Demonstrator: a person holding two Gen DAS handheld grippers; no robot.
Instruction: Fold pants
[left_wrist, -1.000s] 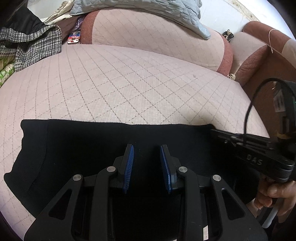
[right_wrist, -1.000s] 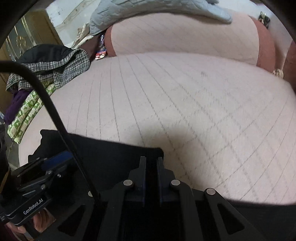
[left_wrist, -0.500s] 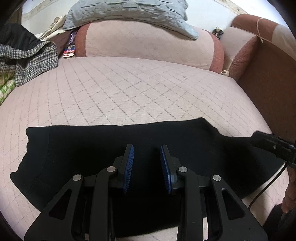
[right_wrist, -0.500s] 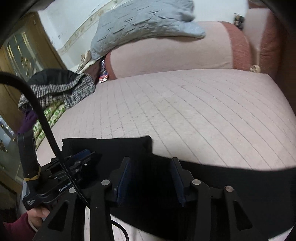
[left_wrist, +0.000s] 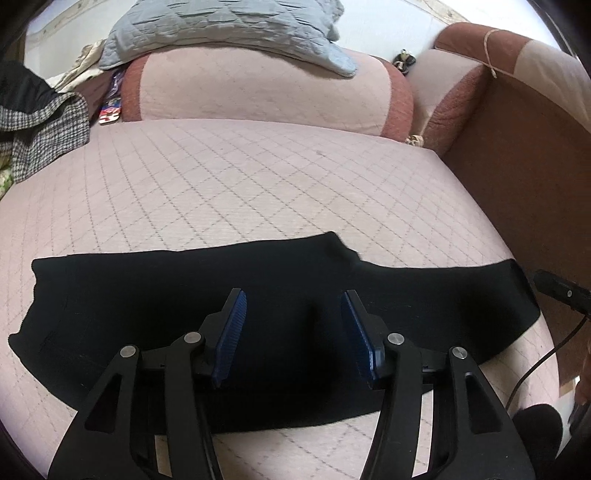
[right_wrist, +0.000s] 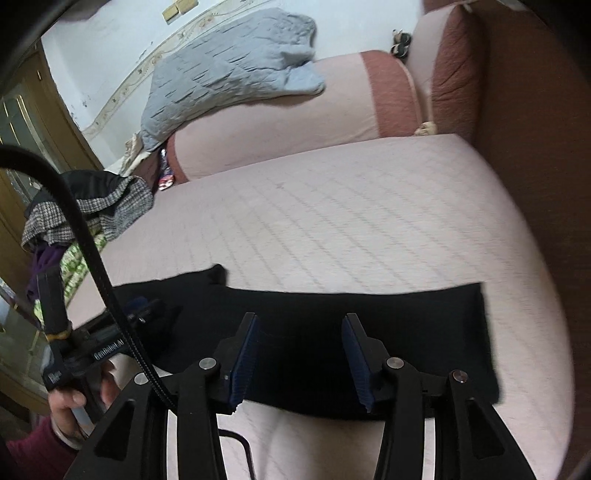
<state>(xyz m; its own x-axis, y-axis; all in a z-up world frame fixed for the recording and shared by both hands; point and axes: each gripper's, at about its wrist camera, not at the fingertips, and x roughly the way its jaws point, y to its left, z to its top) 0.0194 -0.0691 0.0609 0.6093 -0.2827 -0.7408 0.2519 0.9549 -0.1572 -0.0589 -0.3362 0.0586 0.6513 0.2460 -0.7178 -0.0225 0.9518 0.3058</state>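
Note:
Black pants (left_wrist: 155, 295) lie flat in a long strip across the front of a pink quilted sofa seat (left_wrist: 240, 177). They also show in the right wrist view (right_wrist: 406, 325). My left gripper (left_wrist: 293, 306) is open and empty, held just above the middle of the pants. My right gripper (right_wrist: 299, 332) is open and empty, above the right part of the strip. The left gripper's body (right_wrist: 85, 350) and the hand holding it show at the left of the right wrist view.
A grey quilted blanket (left_wrist: 221, 33) lies over the pink backrest (left_wrist: 258, 96). A checked garment pile (left_wrist: 40, 129) sits at the far left. A brown armrest (left_wrist: 517, 166) walls the right side. A black cable (right_wrist: 85, 236) hangs in the right wrist view.
My right gripper opened, letting go of the pants, and drew back to the right. My left gripper's jaws opened wider. The pants now lie spread out longer toward the right.

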